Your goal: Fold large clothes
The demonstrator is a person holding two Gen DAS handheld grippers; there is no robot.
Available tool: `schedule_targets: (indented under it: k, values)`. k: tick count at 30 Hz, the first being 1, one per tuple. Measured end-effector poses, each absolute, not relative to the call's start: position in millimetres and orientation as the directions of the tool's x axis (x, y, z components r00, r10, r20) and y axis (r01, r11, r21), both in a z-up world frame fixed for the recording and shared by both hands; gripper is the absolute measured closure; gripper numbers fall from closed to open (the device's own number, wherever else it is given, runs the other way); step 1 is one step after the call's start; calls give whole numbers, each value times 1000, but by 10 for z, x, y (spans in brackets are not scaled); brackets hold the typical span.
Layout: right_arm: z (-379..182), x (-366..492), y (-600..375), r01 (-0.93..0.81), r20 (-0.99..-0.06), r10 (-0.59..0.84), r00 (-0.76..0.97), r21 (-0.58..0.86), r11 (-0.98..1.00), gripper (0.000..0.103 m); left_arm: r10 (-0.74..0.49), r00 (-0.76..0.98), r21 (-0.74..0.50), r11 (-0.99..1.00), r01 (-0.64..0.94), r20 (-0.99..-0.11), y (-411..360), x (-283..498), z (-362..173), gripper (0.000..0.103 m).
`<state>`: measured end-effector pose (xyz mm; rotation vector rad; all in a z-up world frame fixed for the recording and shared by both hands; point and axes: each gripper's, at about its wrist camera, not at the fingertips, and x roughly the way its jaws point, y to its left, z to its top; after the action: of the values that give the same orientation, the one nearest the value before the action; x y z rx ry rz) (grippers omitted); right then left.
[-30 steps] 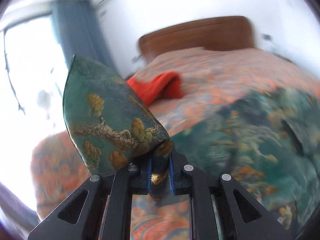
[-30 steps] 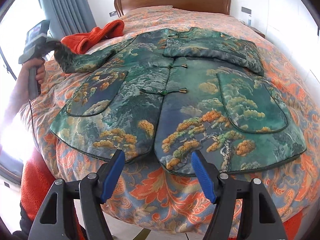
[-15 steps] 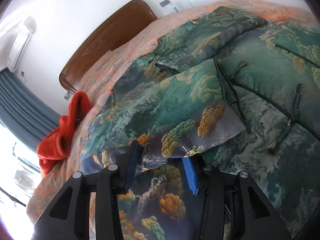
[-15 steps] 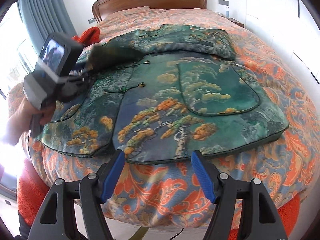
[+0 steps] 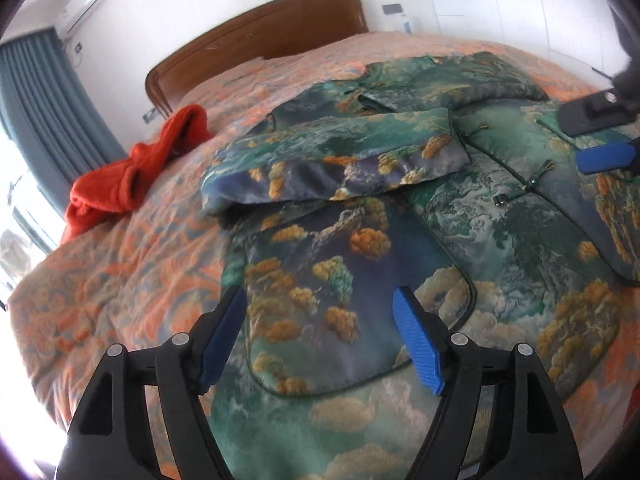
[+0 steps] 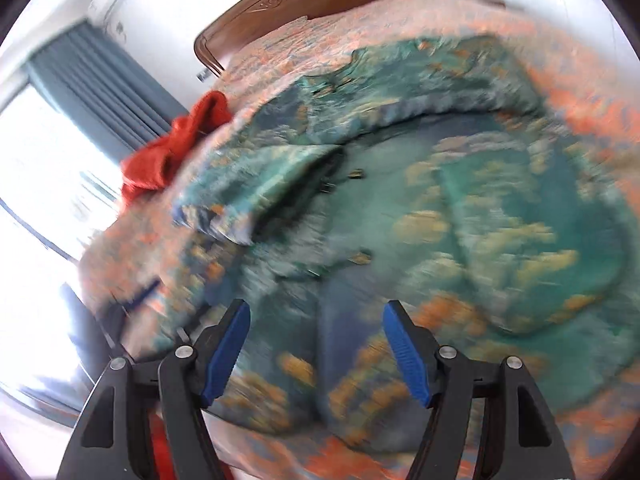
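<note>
The left hand-held gripper hangs over the near left part of the jacket, tilted down at it. Its jaws are opening, the blue pads stand well apart, and nothing is pinched between them; only the patch pocket shows below the gap. Just beyond, the left sleeve lies folded in across the jacket's chest, its cuff end reaching the row of knot buttons down the front. The other sleeve is folded across the top near the collar.

The right hand-held gripper hovers over the jacket's lower hem, jaws wide apart and empty. Its view is badly blurred, so whether the pads touch the cloth cannot be told. In the left wrist view its blue pad shows at the right edge, over the jacket's front.

The jacket lies spread flat, front up, on the bed with its orange patterned cover. A red garment lies bunched beside it, towards the curtain. The wooden headboard stands at the far end against the white wall.
</note>
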<state>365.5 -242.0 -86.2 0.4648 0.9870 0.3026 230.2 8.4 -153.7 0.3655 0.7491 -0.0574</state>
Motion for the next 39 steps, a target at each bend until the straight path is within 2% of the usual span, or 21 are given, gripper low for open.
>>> schedule_targets:
  k: [3,6,10,11,12,13,14,17,21,24,30,34,35,36,39]
  values:
    - [-1005,4020,-2329,3,-664,559,497,645,764,32,78,716,243,961,131,-694,223,2212,-1536,26]
    - [-1161,4380,-2226,43,-638,596,488,699,714,32,73,701,202,974,103,-710,349,2110,-1548,26]
    - [-1404,4762,-2100,133,-649,623,437,732,669,32,80,686,186,979,81,-723,469,1959,-1589,26]
    - [-1446,4846,-2070,138,-644,633,430,740,659,35,78,679,179,981,79,-730,485,1942,-1613,26]
    - [-1474,4919,-2019,135,-642,640,423,743,656,50,77,673,173,982,77,-736,504,1920,-1636,26]
    - [-1478,4967,-1966,130,-657,627,417,727,674,62,76,665,167,983,75,-743,516,1905,-1667,26]
    - [-1443,5017,-1890,109,-693,595,407,684,721,80,75,660,163,984,73,-747,532,1891,-1676,26]
    - [-1086,5105,-1662,-50,-739,484,468,525,850,88,66,656,144,987,66,-752,574,1857,-1666,26]
    - [-517,5342,-1477,-240,-704,353,616,260,936,88,29,649,85,995,56,-761,619,1884,-1610,26]
    - [-314,5746,-1479,-269,-681,277,678,121,955,88,-8,640,30,998,50,-768,629,1940,-1583,26]
    - [-598,6563,-1619,-222,-730,179,659,39,974,88,-27,630,19,998,67,-776,579,2023,-1568,26]
    - [-949,6706,-1700,-192,-785,135,605,21,981,87,-16,621,45,996,82,-784,567,2082,-1547,26]
    - [-1027,6722,-1723,-178,-793,126,596,23,984,84,-17,616,46,995,86,-788,572,2108,-1541,26]
    - [-1084,6709,-1750,-164,-800,116,589,22,986,75,-23,610,40,995,90,-792,582,2136,-1534,25]
    - [-1271,6719,-1815,-129,-822,90,562,20,991,69,-60,599,6,994,107,-798,612,2264,-1470,25]
